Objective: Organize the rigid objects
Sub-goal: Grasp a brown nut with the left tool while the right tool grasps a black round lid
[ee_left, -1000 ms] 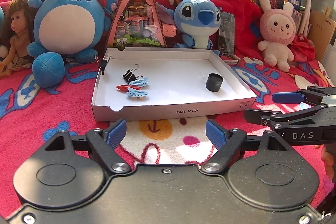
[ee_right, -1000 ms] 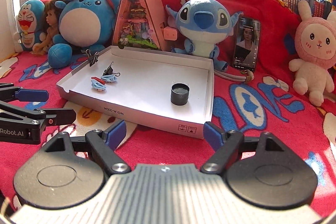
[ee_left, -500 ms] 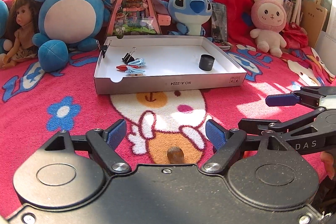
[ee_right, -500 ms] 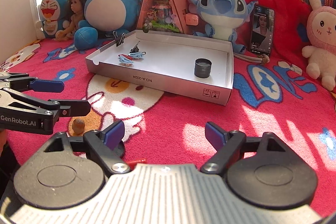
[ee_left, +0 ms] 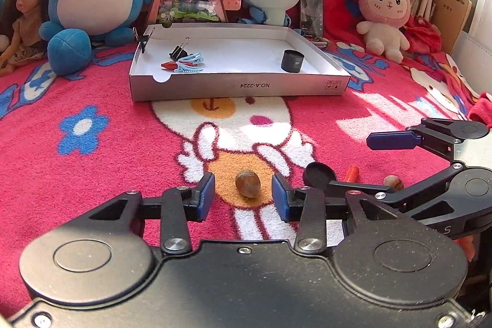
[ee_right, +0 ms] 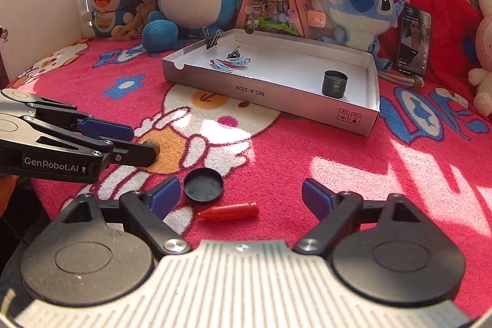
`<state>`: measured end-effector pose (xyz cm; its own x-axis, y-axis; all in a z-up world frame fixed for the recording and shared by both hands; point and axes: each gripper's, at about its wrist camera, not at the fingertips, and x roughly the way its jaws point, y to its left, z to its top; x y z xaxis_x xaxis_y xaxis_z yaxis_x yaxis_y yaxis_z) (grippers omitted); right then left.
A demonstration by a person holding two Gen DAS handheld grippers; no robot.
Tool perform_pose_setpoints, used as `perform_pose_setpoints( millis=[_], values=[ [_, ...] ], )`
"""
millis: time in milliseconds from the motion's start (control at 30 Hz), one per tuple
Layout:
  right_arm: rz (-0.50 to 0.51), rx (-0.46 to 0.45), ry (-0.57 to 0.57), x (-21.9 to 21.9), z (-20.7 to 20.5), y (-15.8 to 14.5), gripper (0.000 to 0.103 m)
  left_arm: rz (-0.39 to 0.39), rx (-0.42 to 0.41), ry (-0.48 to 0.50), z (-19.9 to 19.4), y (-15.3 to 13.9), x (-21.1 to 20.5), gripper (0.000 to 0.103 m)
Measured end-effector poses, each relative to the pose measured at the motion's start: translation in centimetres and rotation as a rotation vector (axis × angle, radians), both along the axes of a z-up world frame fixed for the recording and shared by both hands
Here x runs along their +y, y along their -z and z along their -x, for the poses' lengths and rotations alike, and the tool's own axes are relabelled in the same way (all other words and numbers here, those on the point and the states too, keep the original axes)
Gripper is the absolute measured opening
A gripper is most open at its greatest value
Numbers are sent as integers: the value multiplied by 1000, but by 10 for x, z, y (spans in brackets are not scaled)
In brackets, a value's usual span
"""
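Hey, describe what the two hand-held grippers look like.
Both are black linkage frames with blue finger pads. The left hand-held gripper has a black body with white GenRobot.AI lettering on its side. The right hand-held gripper has a ribbed silver-grey body.

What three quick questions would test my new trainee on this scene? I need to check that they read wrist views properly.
1. True or false: the cup stands inside the box.
2. What lies between the left gripper's fingers: A cup, B nut, C clip?
3. Name the red thing beside the lid, before the right gripper.
Key: 1 true. 2 B; the fingers have just been closing and do not yet touch it. 3 red cap.
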<state>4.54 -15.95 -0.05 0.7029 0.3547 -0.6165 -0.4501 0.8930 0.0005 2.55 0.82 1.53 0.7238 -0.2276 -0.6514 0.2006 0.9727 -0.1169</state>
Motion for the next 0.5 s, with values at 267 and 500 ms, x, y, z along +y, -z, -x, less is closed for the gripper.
perform_pose_setpoints(
  millis=[267, 500],
  values=[
    [20, -15, -54, 15, 5, 4, 91, 16, 9, 8, -5, 4, -4, 28],
    [29, -13, -41, 21, 3, 6, 76, 26, 12, -4, -7, 4, -4, 18]
  ],
)
